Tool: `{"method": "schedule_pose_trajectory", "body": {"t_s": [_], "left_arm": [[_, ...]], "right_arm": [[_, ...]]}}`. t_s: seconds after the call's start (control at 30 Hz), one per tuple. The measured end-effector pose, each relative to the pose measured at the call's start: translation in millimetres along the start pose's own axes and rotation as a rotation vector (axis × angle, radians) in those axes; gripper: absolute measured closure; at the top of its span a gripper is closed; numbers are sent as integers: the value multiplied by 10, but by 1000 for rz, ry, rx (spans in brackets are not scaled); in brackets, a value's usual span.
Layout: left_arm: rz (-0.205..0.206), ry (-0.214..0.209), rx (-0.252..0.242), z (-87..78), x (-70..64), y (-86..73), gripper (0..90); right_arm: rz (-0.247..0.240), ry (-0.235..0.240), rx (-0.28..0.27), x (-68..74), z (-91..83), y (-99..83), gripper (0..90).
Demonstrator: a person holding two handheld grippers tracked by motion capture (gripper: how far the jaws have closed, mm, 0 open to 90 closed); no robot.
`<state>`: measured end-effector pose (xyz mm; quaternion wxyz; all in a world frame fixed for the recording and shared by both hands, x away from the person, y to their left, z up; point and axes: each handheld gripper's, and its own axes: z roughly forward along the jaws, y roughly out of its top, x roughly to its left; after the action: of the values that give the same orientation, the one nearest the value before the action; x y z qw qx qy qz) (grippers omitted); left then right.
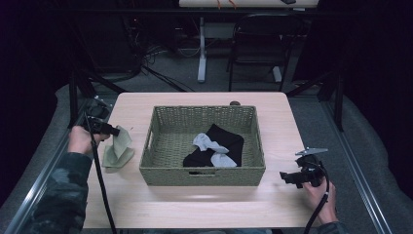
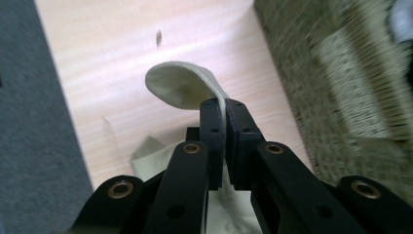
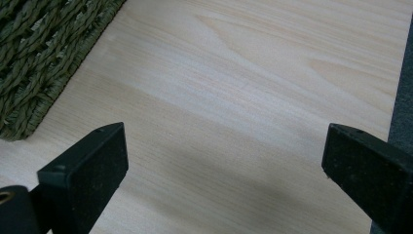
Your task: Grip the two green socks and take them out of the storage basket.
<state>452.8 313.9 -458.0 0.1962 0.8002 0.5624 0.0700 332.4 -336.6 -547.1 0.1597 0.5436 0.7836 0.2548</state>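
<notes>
Black jaws of left gripper (image 2: 225, 117) clenched on pale green cloth (image 2: 182, 90), fabric pinched between both pads. Cloth soft, matte, sage-toned; upper end curling forward past the jaw tips in a rounded flap, lower end trailing under the linkage. Seen from high view: cloth (image 1: 118, 148) hanging from left gripper (image 1: 116, 130), top raised, bottom folds resting on table (image 1: 204, 204). Located left of basket (image 1: 202, 176), just beside its left wall, apart from it. Near the table's left edge; narrow strip of bare wood on that side, grey floor beyond.

Basket woven, olive, rectangular, centred on table. Contents: black garment (image 1: 221, 141) and two light grey socks (image 1: 211, 145) lying on it.

Right gripper (image 1: 288, 177) low over table at front right, held by right hand (image 1: 321, 195), jaws released and wide apart, nothing between them. Right gripper view: bare wood under the jaws, basket corner (image 3: 39, 58) at upper left, table edge at far right. Broad open wood along table front and between basket and right edge. Small dark object (image 1: 234, 103) at far edge behind basket; kind not discernible.
</notes>
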Motion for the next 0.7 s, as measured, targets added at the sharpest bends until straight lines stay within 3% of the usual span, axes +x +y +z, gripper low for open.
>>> {"method": "schedule_pose_trajectory", "body": {"t_s": [0.2,0.27,0.37,0.43,0.53,0.6,0.63,0.7], "left_arm": [[-44,-10,12,283,61,-121,837],[-53,-9,10,291,63,-137,799],[-78,-17,-19,255,66,-192,605],[-81,13,-45,175,47,-241,422],[-68,41,-87,75,-1,-323,216],[-68,37,-123,-1,-36,-400,185],[-63,55,-161,-63,-81,-489,143],[-60,58,-171,-86,-103,-536,134]], "right_arm": [[0,-1,-2,1,-3,-2,21],[0,0,-2,-1,-3,-3,21],[-1,3,1,-7,-7,-2,21],[-2,1,0,-6,-7,-2,21],[-1,1,-3,0,-6,-1,21],[-1,0,-3,0,-8,-1,20],[-1,0,-4,-1,-10,-1,20],[-2,0,-4,-1,-11,-1,21]]}}
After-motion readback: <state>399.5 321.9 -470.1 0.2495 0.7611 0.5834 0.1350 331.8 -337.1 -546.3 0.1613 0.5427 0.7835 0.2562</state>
